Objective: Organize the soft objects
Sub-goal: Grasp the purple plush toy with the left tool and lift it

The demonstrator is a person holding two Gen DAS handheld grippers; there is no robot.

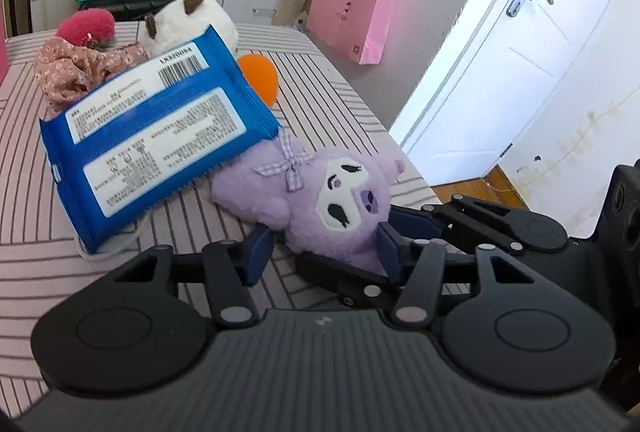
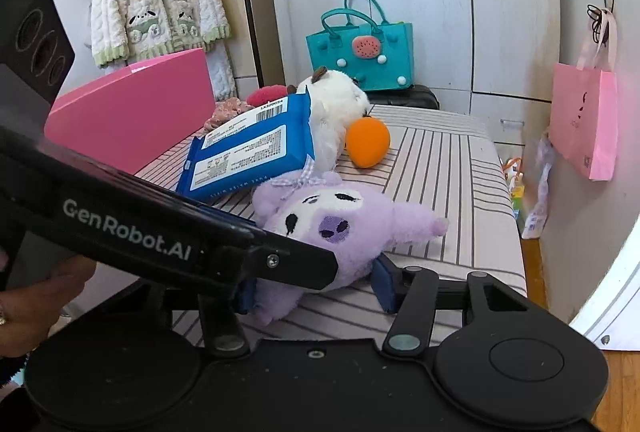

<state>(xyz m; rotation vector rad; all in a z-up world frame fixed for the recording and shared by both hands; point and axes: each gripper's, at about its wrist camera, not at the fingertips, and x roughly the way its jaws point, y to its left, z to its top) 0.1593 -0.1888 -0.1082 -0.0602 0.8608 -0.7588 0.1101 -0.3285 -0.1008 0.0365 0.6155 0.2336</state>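
While both grippers bracket one toy, step in hand: taking hold of the purple plush doll with a white embroidered face and a gingham bow (image 1: 340,200), judged the first soft object to be moved.
Location of doll: face up on the striped pink-and-grey bed cover (image 1: 340,104), at the near edge; in the left wrist view it sits at 12 o'clock from the jaws.
Left gripper (image 1: 324,250): jaws about half open, the doll's lower body between them. The 3 o'clock pad touches the fur; at the 9 o'clock pad I cannot tell contact from a narrow gap.
Right gripper (image 2: 314,288): jaws about half open, both blue pads against the doll's lower body, which they appear to pinch. The left gripper's finger crosses in front and hides part of it.
Neighbour: the blue plastic wipes pack with white printed labels (image 1: 160,144) leans on the doll's bow end, at 10 o'clock from the doll.
Good practice (judgement): seat both pads well into the stuffing before raising; lift away from the pack, toward 5 o'clock, so it slides off gently.
Risk (judgement): two tools on one small toy may tug against each other; the fur could slip.
Appearance of doll: fluffy lilac pile, black eyes, purple nose patch, pointed pink-tipped ear.
Handling (judgement): light, squashy, yielding.
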